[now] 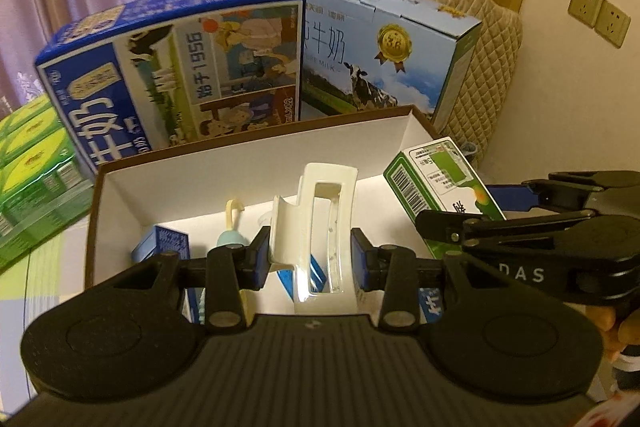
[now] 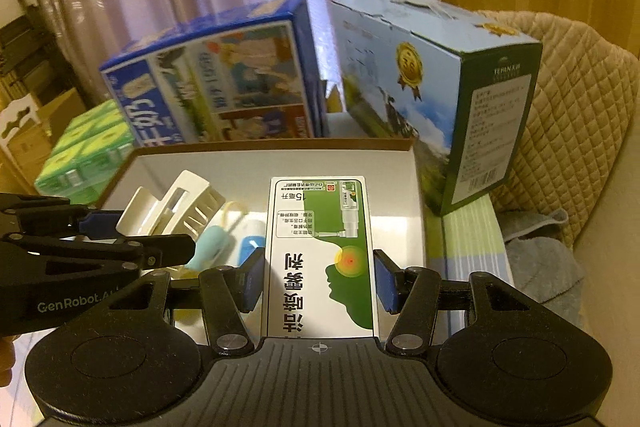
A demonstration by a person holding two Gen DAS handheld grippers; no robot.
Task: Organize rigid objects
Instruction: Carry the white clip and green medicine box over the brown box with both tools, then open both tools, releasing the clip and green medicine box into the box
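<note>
1. The surface [image 2: 472,235] wears a pale striped cloth.
2. On it rests an open white tray box [image 1: 256,151].
3. Behind, far side: a dark blue milk carton [image 1: 168,67] left, a light blue milk carton [image 1: 384,59] right.
4. Far left: green packs [image 1: 32,163].

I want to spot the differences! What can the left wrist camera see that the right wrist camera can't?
Only the left wrist view shows the wall sockets and a small blue box inside the open box.

Only the right wrist view shows the grey cloth and the green spray box's picture side.

Both show the white hair clip in the left tongs, the green spray box in the right tongs, and two milk cartons behind.
</note>
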